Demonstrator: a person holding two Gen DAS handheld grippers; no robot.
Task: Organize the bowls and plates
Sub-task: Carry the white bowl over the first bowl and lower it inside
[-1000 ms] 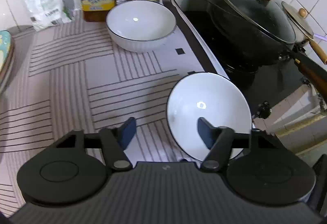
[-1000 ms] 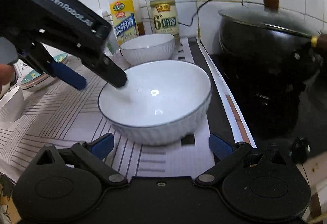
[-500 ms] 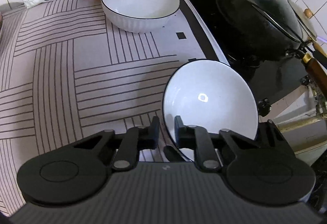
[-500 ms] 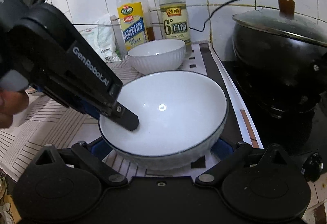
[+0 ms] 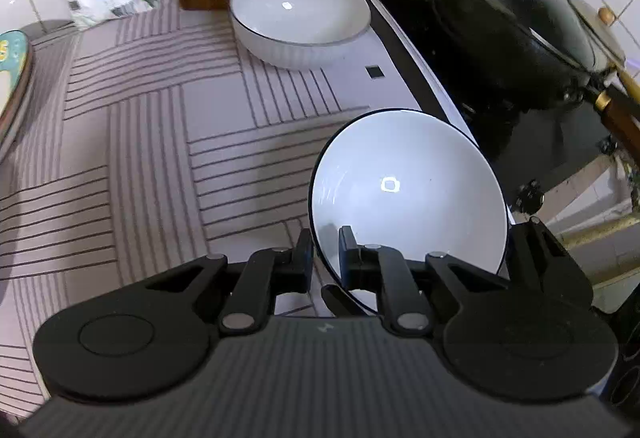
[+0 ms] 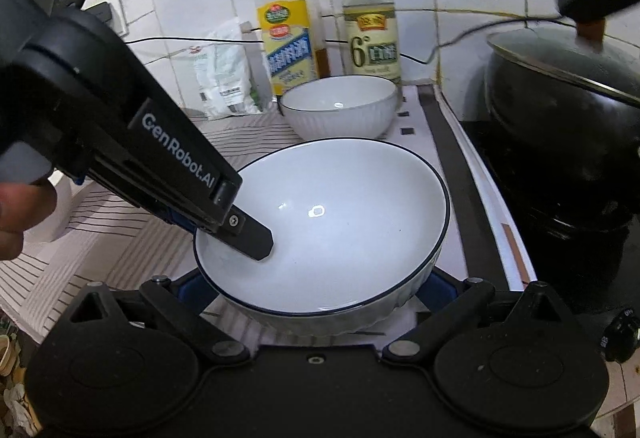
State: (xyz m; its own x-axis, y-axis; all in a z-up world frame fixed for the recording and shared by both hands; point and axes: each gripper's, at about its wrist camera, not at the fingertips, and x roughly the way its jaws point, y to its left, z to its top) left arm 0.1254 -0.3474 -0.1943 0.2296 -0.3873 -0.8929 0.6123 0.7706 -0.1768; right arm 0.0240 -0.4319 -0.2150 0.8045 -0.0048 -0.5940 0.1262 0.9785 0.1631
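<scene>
Now I am gripping the near bowl point(image 5: 404, 190) at its left rim with my left gripper point(image 5: 325, 254): one finger is sitting inside the bowl, the other outside, and the two are clamping on the wall between them. My right gripper point(image 6: 316, 286) is waiting with its fingers spread wide on either side of the same bowl; I cannot tell whether its blue pads are touching the ribbed wall.

I judge this to be the pickup step, with the bowl meant for stacking into the far bowl point(image 5: 300, 18), which is standing upright near the bottles at the back of the striped mat point(image 5: 140, 142). Whether the near bowl is clear of the mat I cannot tell. The next move is calling for a level lift, a carry toward the back, and a gentle lowering so one bowl is nesting inside the other without knocking rims. A one-sided rim grip is likely to let a glossy bowl tilt, so my right gripper may be needed for support.

Going by size: the black wok point(image 5: 516, 26) on the stove is sitting under a glass lid, its contents hidden. Both bowls are looking empty and clean. The two bottles point(image 6: 290, 18) are looking partly filled.
</scene>
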